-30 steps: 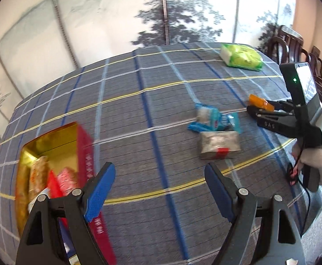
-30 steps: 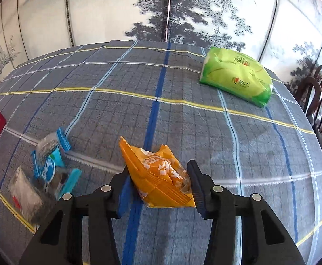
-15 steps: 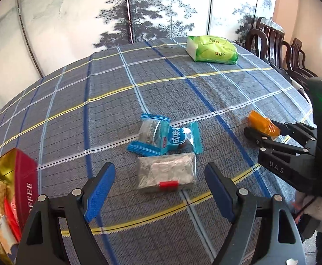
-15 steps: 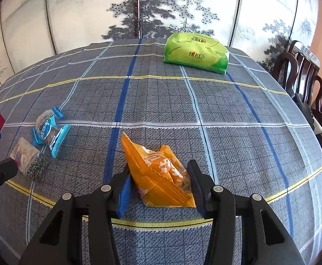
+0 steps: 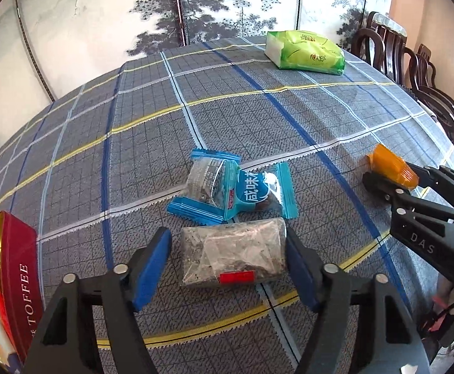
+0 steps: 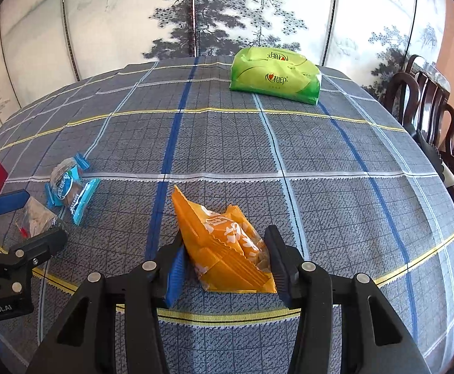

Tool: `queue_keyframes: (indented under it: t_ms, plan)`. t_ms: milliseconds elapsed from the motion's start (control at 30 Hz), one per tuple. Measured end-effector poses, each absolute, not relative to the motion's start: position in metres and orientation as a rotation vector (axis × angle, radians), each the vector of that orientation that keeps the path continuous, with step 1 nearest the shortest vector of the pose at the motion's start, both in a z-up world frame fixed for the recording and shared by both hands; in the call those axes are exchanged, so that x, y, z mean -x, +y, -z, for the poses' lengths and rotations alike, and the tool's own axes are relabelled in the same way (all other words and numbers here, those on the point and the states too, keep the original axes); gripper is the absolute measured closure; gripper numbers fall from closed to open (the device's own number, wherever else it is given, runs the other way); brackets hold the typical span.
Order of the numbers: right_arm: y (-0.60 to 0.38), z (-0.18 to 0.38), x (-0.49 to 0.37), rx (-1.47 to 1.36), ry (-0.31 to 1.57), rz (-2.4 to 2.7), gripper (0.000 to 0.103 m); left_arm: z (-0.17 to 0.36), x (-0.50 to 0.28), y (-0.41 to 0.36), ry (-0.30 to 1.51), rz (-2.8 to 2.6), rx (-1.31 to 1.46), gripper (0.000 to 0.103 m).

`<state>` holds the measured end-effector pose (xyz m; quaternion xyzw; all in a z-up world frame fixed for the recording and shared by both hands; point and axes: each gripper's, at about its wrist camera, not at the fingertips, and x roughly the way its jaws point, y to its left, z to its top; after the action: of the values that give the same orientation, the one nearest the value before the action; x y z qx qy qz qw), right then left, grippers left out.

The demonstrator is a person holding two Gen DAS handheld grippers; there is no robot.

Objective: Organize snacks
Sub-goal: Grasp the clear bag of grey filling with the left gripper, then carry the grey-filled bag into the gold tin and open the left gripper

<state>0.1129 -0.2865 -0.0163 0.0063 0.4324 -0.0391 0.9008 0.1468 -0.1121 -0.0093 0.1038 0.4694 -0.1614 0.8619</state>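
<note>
A clear packet (image 5: 233, 255) with dark contents and a red label lies on the checked tablecloth (image 5: 152, 143), between the blue pads of my left gripper (image 5: 227, 265). The jaws are closing. A gap shows at the left pad, while the right pad is at the packet's edge. Just beyond lie two blue-wrapped snacks (image 5: 236, 190), overlapping. My right gripper (image 6: 223, 268) is shut on an orange snack packet (image 6: 223, 243), held low over the cloth. That orange packet (image 5: 389, 166) also shows at the right of the left wrist view. The red toffee tin (image 5: 18, 268) stands open at the left edge, with snacks inside.
A green tissue pack (image 6: 273, 76) lies at the far side of the table. Dark wooden chairs (image 6: 429, 109) stand along the right edge. A painted folding screen (image 6: 195, 15) closes off the back. The left gripper's arm reaches in at the left of the right wrist view.
My left gripper swung right, away from the tin, and sank over the clear packet, and its jaws have narrowed. The right gripper turned a little, still holding the orange packet.
</note>
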Motion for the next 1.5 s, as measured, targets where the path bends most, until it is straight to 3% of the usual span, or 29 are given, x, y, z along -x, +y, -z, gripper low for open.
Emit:
queue_keyframes:
  t_ms: [33, 133, 667, 1500]
  plan:
    - [-0.287, 0.016, -0.113, -0.013, 0.895, 0.081, 0.054, 0.010, -0.147, -0.112, 0.988, 0.344, -0.211, 0.042]
    - [-0.287, 0.016, -0.113, -0.014, 0.895, 0.080, 0.054, 0.010, -0.145, -0.112, 0.979, 0.351, -0.213, 0.044]
    - [-0.286, 0.017, -0.113, -0.006, 0.894, 0.085, 0.054, -0.001, -0.098, -0.075, 1.023, 0.315, -0.208, 0.045]
    - [-0.286, 0.015, -0.113, -0.045, 0.901, 0.145, 0.054, -0.086, -0.064, 0.017, 0.889, 0.163, -0.107, 0.045]
